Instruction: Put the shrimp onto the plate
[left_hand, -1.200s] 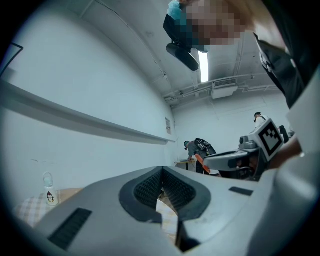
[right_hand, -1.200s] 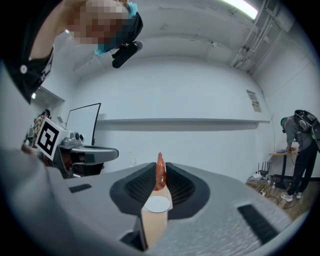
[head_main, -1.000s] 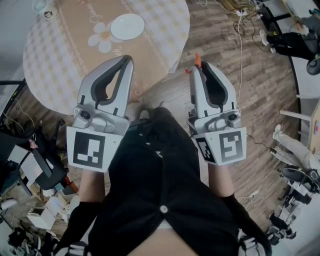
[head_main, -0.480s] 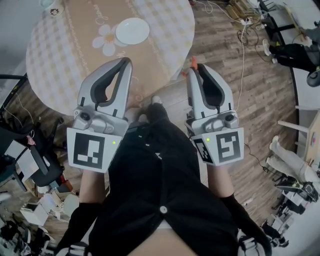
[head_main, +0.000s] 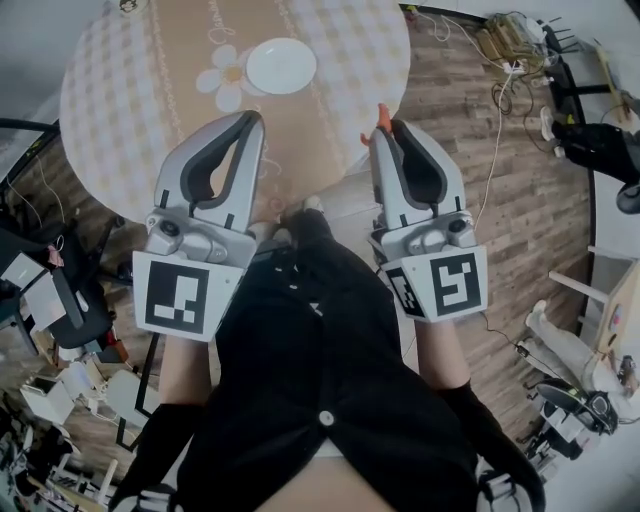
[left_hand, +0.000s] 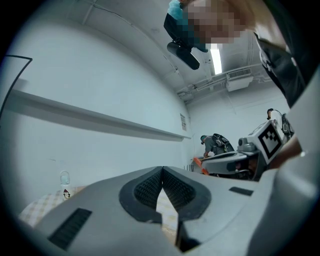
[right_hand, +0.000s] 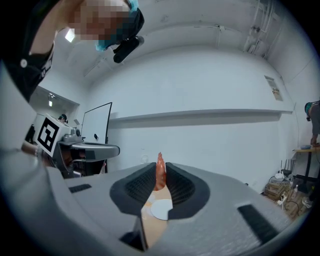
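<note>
Near the worktop (head_main: 130, 90) edge, the right claw (head_main: 385, 130) clenched the shrimp (head_main: 381, 116); a steady carry over the plate (head_main: 281, 66) seemed wise

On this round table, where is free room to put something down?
The plate is empty. The checked cloth is bare on both sides of it, left of the daisy print and right toward its edge. Only the near edge is crowded: the left tool and the right tool, holding the shrimp, hang there.
</note>
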